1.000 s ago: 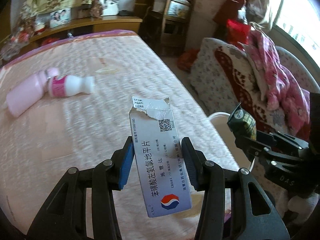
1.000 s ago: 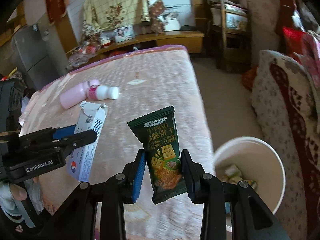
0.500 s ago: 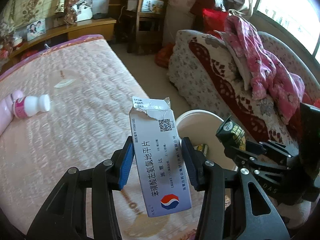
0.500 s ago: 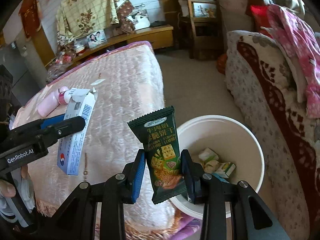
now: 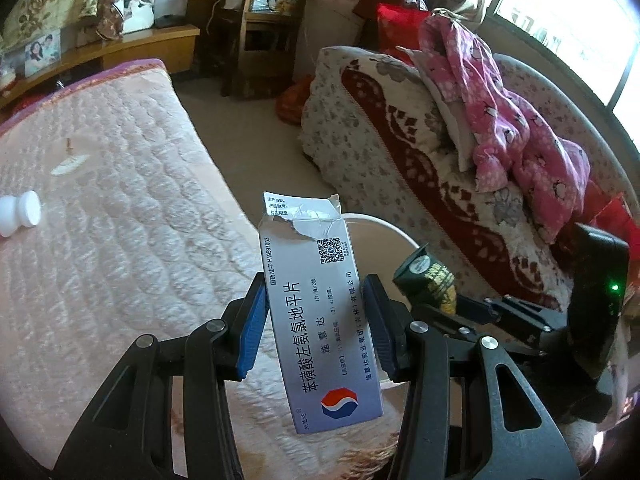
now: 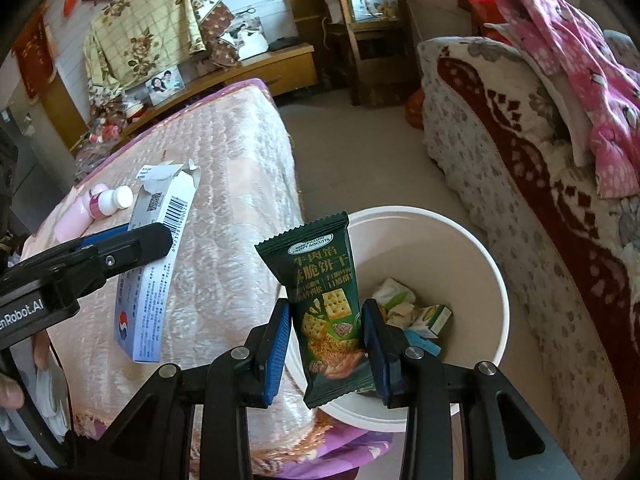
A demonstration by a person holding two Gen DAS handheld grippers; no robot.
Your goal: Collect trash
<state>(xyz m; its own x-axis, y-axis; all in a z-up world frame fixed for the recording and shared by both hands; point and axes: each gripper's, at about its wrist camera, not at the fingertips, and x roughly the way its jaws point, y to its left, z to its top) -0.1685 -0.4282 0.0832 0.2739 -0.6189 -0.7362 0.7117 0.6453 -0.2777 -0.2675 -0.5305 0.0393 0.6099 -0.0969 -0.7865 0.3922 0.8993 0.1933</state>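
Both pieces of trash are in hand and the step is the drop-off. The left gripper point(image 5: 314, 322) clamps a torn medicine box point(image 5: 320, 312) upright between its blue pads, held over the bed point(image 5: 120, 240) edge with the rim of the white bin point(image 5: 384, 228) just behind it. The right gripper point(image 6: 326, 340) pinches a green biscuit wrapper point(image 6: 324, 308) by its lower half, at the near rim of the bin point(image 6: 492, 272) — which already holds several scraps. Next, I judge, each load must be carried fully over the bin's mouth before the jaws are opened; the box looks farther from the opening. A pink bottle point(image 6: 94, 210) remains on the bed — more to collect.
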